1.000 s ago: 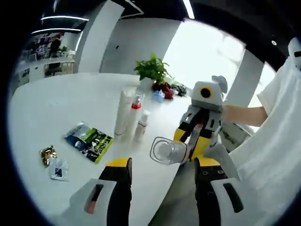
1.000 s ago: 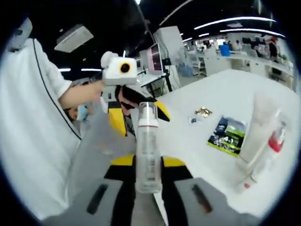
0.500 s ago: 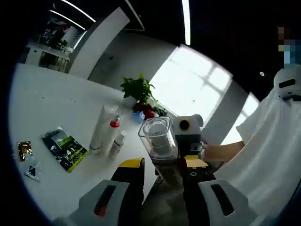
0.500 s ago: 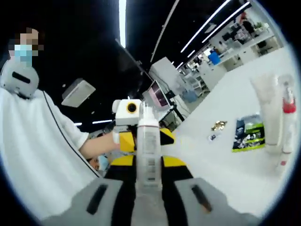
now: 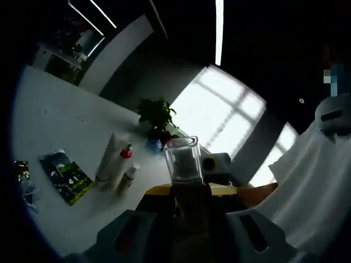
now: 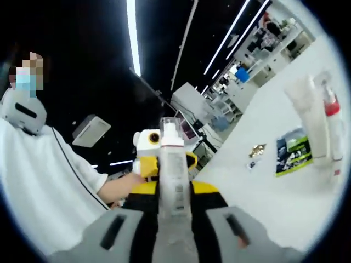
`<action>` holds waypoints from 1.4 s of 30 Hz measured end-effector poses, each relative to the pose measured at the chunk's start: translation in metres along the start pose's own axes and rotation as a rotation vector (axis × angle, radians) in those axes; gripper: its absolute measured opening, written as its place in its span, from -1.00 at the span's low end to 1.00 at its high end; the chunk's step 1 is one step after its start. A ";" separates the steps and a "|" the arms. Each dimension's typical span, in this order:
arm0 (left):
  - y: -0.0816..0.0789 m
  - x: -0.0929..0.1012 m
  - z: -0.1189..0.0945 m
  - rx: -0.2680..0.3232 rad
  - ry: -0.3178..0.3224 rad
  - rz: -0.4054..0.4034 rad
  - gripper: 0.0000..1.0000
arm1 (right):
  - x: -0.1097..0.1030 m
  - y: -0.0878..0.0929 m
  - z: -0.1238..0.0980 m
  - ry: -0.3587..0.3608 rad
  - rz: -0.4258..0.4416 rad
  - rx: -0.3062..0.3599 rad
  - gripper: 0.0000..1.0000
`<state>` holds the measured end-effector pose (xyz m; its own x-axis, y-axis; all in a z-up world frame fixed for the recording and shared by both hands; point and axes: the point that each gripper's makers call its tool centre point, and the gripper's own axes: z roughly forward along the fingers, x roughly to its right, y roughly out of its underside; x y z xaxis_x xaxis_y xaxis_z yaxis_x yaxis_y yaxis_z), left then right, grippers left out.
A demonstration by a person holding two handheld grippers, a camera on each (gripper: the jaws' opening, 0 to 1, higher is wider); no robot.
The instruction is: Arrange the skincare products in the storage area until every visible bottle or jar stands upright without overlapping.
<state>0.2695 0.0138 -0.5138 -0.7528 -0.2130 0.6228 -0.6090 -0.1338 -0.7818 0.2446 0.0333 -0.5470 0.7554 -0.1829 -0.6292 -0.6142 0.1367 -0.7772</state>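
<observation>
Now | my right gripper (image 6: 174, 200) clamps pump bottle (image 6: 174, 175) | left gripper (image 5: 189, 205) jaw state: cannot tell | next: stand it by tubes (image 6: 307, 123) at 2 o'clock.

An open-plan office or lab is showing here: strip lights (image 6: 131, 33) are running across a dark ceiling, rows of desks (image 6: 285, 33) with monitors (image 6: 189, 129) are stretching back, and a big window (image 5: 219, 118) is glowing behind a white table (image 5: 55, 126) with a plant (image 5: 156, 112).
</observation>
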 end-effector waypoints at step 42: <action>0.044 -0.013 0.022 -0.359 -0.101 0.376 -0.63 | 0.010 -0.045 -0.015 0.268 -0.312 0.039 -0.59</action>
<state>0.2578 -0.0107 -0.5570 -0.9186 -0.2770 0.2818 -0.3624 0.3062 -0.8803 0.2758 0.0110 -0.5182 0.8145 -0.4680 -0.3429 -0.3524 0.0705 -0.9332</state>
